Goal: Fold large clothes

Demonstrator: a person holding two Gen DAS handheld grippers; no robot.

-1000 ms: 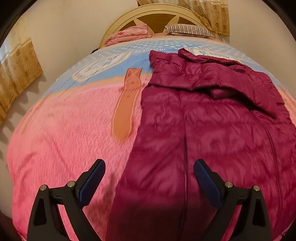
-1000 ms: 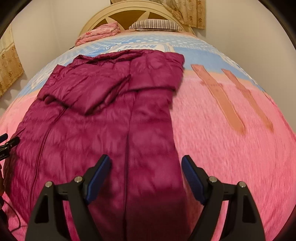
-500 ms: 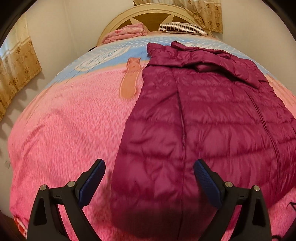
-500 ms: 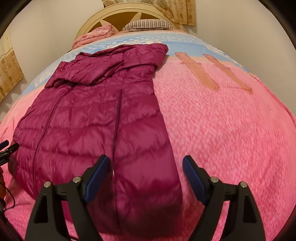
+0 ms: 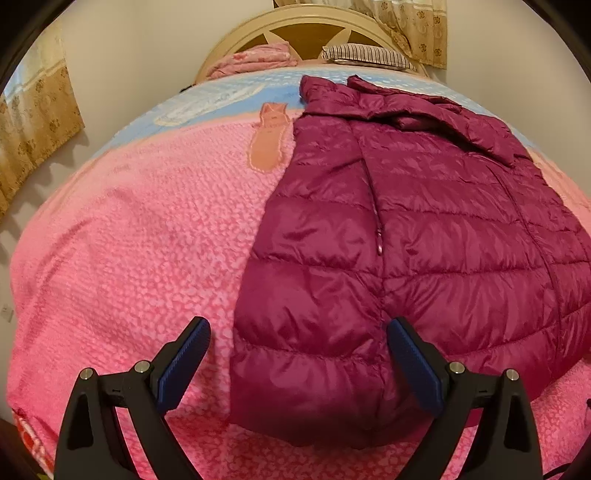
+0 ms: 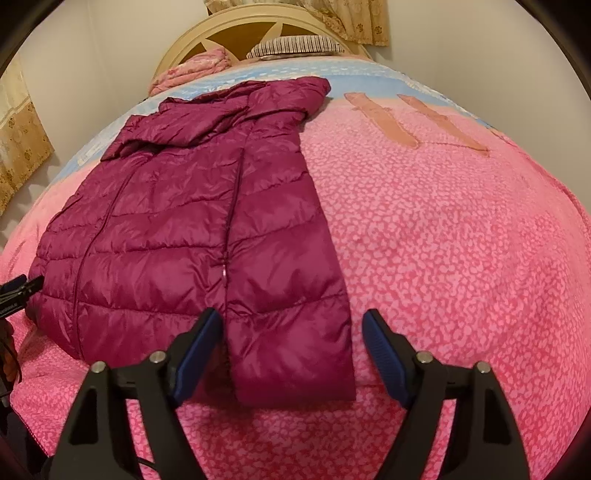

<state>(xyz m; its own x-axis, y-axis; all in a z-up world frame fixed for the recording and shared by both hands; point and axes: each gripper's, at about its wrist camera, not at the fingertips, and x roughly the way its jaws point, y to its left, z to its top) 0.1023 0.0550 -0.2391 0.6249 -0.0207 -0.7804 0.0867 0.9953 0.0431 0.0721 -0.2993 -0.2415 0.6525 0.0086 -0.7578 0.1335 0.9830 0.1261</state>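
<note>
A maroon quilted puffer jacket [image 5: 406,236] lies flat on the pink bed cover [image 5: 140,240], hem toward me and collar toward the headboard. My left gripper [image 5: 298,325] stands open above the jacket's lower left corner, with the fabric below its blue pads and not pinched. In the right wrist view the same jacket [image 6: 192,229] fills the left half. My right gripper [image 6: 292,317] hangs over the jacket's lower right corner; its jaws are closing but stand wide, with nothing pressed between them. The tip of the left gripper shows at the left edge of that view.
The pink bed cover [image 6: 443,258] has a blue band near the cream headboard [image 5: 306,33]. A striped pillow [image 5: 365,55] and a folded pink blanket [image 5: 251,61] lie at the head. Curtains [image 5: 33,122] hang on the left wall, and the bed's near edge runs just below the grippers.
Both grippers have drawn back toward the foot of the bed, so the jacket's hem and corners now show in full. The jaws stay wide apart.
</note>
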